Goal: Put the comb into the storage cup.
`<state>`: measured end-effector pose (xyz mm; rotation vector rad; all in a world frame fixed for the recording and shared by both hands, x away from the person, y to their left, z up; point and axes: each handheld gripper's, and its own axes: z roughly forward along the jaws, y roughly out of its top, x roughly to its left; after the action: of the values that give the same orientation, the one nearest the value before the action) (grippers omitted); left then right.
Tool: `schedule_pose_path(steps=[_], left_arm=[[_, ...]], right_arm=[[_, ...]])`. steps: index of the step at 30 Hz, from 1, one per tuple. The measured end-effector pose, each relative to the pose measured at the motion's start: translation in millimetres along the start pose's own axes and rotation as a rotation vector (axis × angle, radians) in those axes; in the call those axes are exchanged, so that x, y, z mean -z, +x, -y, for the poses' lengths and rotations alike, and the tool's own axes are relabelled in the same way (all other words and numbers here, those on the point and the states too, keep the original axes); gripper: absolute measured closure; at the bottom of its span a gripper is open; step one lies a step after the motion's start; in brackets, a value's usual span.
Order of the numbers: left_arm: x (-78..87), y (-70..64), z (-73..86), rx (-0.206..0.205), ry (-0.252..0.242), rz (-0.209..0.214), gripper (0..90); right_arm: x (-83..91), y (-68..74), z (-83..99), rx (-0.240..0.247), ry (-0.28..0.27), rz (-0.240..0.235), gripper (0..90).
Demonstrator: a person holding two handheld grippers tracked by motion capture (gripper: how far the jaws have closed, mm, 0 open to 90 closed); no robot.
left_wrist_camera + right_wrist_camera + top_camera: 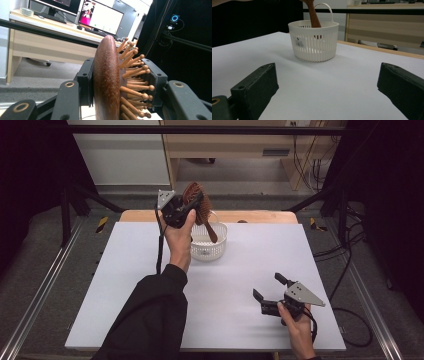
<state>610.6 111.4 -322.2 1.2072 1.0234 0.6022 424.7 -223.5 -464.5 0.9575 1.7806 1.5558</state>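
Jaws clamp hairbrush (over basket).

A white surface is lying across the middle of the high view, and everything else is sitting around it. Beyond its far edge a pale wooden desk is standing, with a white cabinet just beside it to the left and loose cables hanging at its right end. A wide monitor is glowing on that desk in the left gripper view. Off the surface's far corners, two yellow-and-black markers are lying on the grey floor. A metal rail is running along its left side, and a black cable is trailing over the floor to its right.
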Motion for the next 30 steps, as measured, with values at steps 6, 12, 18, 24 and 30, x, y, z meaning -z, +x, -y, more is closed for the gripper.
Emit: schedule_pose_path(steps=[6, 12, 18, 24, 30], left_arm=[[-1.2, -1.1, 2.9, -0.018, -0.001, -0.012, 50.4], [-1.3, 2.0, 7.1, -0.014, 0.006, -0.016, 50.4], [-3.3, 3.5, 13.3, -0.006, 0.008, -0.025, 50.4], [-4.2, 3.1, 18.5, -0.009, 0.013, -0.031, 50.4], [-5.6, 3.4, 22.3, -0.005, 0.019, -0.03, 50.2]], right_arm=[[0.1, -0.7, -0.5, -0.006, -0.008, 0.003, 3.7], [0.5, -0.7, -0.8, -0.012, -0.013, 0.003, 3.6], [0.3, -0.7, -0.6, -0.008, -0.011, 0.003, 3.5], [0.1, -0.7, -0.6, -0.011, -0.012, 0.003, 3.6], [0.0, -0.7, -0.5, -0.012, -0.012, 0.002, 3.6]])
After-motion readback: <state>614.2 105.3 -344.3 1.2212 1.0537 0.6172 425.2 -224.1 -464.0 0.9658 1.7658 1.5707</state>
